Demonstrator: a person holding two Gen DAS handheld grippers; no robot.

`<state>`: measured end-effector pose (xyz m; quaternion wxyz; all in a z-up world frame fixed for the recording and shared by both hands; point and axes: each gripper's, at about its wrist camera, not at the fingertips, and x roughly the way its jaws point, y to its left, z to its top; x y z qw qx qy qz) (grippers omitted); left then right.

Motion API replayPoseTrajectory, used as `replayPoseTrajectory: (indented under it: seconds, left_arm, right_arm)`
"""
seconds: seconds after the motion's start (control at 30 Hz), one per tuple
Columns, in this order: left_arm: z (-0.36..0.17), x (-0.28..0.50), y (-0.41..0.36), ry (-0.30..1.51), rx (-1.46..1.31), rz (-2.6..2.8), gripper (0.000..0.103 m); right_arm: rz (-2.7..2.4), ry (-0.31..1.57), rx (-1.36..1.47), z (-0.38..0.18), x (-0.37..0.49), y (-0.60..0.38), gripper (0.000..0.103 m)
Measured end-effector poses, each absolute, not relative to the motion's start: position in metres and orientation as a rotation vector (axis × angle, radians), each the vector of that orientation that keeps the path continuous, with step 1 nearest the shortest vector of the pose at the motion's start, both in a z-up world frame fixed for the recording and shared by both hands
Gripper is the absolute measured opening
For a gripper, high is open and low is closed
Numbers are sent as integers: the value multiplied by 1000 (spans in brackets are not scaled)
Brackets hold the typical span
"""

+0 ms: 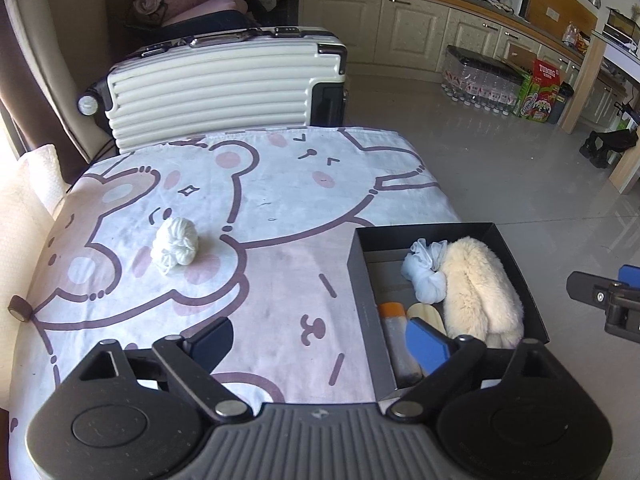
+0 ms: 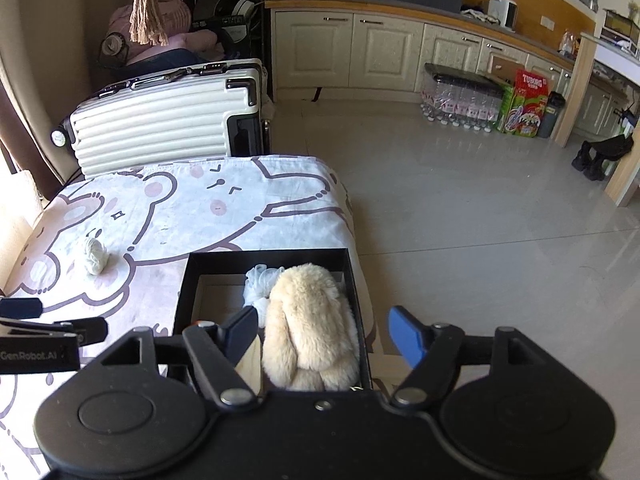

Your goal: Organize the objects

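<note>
A black box (image 1: 362,276) (image 2: 182,292) stands at the right edge of the table. Inside lie a cream fluffy plush (image 1: 478,284) (image 2: 306,320), a pale blue rolled cloth (image 1: 426,276) (image 2: 258,286), an orange-capped bottle (image 1: 398,344) and a pale wooden piece (image 1: 426,314). A white rolled sock ball (image 1: 176,246) (image 2: 95,256) rests on the cartoon-bear tablecloth (image 1: 280,208) (image 2: 192,204), left of the box. My left gripper (image 1: 324,340) hangs open above the box's near-left corner, nothing between its fingers. My right gripper (image 2: 326,334) is open above the plush, not touching it.
A white ribbed suitcase (image 1: 216,88) (image 2: 160,116) stands just behind the table. Cream cabinets (image 1: 400,28), a pack of water bottles (image 1: 480,80) and green cartons (image 1: 540,92) line the far wall across a tiled floor (image 2: 460,208). A bright cushion (image 1: 28,208) lies at the table's left.
</note>
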<state>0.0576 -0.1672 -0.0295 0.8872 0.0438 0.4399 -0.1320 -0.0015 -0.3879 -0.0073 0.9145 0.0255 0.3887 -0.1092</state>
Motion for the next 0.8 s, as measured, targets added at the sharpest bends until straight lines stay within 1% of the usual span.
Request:
replayPoseTrajectory:
  seconds: [0.03, 0.17, 0.23, 0.27, 0.33, 0.5, 0.8]
  left_arm:
    - [-29, 57, -164, 912, 88, -270, 97]
    - [-27, 56, -157, 901, 88, -255, 101]
    - [-26, 55, -156, 898, 88, -253, 102]
    - [-26, 55, -155, 896, 88, -253, 103]
    - [-26, 55, -155, 896, 91, -254, 103]
    - [-27, 55, -155, 896, 104, -251, 103]
    - [-30, 56, -156, 895, 98, -241, 103]
  right_arm:
    - [-230, 802, 44, -7, -2, -387, 79]
    - [-249, 812, 13, -8, -4, -385, 82]
    - [-260, 818, 6, -10, -6, -386, 86]
    - [-267, 821, 4, -11, -6, -387, 88]
    - [-280, 827, 4, -14, -7, -389, 96]
    - [-307, 827, 16, -19, -9, -394, 103]
    - [-316, 840, 28, -22, -8, -399, 103]
